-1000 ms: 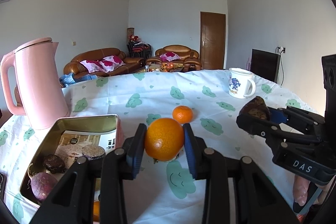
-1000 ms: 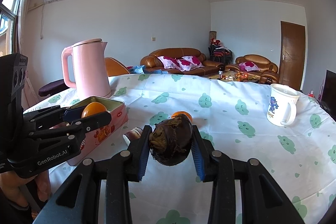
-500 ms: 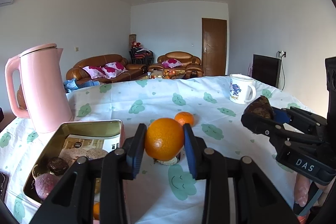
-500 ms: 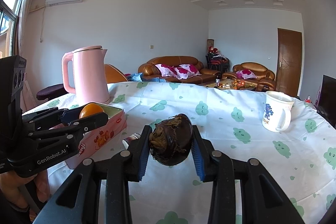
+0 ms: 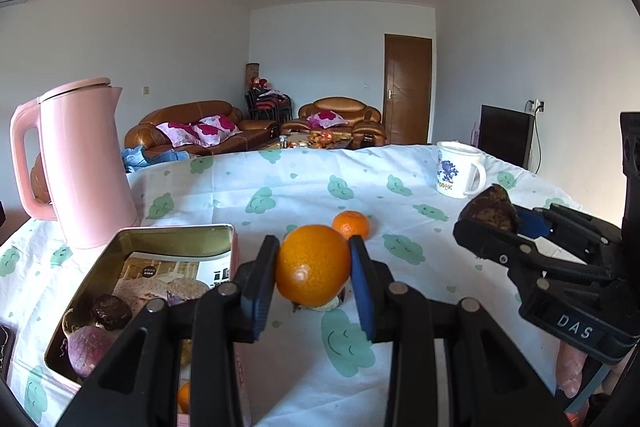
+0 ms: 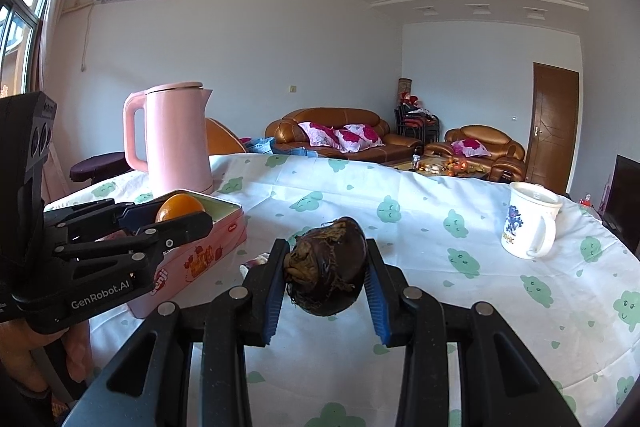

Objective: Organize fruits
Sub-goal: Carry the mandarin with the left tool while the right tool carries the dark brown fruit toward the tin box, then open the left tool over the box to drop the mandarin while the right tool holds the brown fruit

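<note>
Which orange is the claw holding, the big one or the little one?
The big orange, squeezed in the left claw. The little orange sits alone on the tablecloth behind it, untouched.

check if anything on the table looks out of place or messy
A small pale scrap, possibly peel, lies on the tablecloth just below the orange held in the left gripper; it also shows beside the tin in the right wrist view. One small orange sits loose on the cloth. Nothing is spilled or tipped.
</note>
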Tool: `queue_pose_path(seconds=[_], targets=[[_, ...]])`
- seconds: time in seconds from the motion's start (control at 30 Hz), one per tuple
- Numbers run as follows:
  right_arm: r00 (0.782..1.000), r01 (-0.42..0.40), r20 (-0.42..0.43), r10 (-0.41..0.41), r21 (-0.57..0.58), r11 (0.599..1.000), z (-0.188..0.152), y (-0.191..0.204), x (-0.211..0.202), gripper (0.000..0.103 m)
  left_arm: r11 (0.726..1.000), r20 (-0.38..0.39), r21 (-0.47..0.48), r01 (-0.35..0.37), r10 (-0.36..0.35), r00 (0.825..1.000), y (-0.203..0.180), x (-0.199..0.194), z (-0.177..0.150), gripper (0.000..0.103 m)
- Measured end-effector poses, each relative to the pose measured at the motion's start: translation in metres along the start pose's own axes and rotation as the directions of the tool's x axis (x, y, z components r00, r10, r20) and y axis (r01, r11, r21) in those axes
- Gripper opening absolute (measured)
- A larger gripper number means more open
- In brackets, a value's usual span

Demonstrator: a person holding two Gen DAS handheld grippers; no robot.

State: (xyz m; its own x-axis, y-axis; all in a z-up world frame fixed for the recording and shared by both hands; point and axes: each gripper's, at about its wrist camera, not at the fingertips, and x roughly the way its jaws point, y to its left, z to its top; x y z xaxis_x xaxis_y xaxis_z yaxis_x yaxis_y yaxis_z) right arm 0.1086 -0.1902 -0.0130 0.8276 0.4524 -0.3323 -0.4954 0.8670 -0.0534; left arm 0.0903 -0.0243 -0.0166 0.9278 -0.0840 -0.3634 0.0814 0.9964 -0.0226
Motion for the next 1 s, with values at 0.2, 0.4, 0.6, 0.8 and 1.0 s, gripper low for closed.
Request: queue_pose_path(seconds=[0.2,0.4,0.6,0.8,1.0], targets=[[0.999,-0.022,-0.023,0.021,-0.013,1.000,0.003,0.009,0.008,0.038,1.000,-0.018,-0.008,-0.017,0.017,1.000,0.008,0.000,0.000,0.036],[0.998,-0.062,-0.031,0.061,-0.029,0.998,0.015,0.019,0.015,0.038,0.998,-0.037,-0.035,-0.049,0.048,0.998,0.028,0.000,0.003,0.036],[0.995,-0.091,-0.036,0.089,-0.045,0.995,0.027,0.029,0.024,0.038,0.996,-0.032,-0.053,-0.075,0.073,0.997,0.047,-0.006,0.006,0.036],[0.992,-0.122,-0.044,0.119,-0.072,0.990,0.035,0.044,0.033,0.038,0.993,-0.038,-0.061,-0.103,0.101,0.994,0.063,-0.009,0.007,0.036],[0.986,-0.161,-0.050,0.157,-0.095,0.982,0.047,0.058,0.041,0.038,0.987,-0.046,-0.077,-0.144,0.141,0.989,0.088,-0.011,0.012,0.036]])
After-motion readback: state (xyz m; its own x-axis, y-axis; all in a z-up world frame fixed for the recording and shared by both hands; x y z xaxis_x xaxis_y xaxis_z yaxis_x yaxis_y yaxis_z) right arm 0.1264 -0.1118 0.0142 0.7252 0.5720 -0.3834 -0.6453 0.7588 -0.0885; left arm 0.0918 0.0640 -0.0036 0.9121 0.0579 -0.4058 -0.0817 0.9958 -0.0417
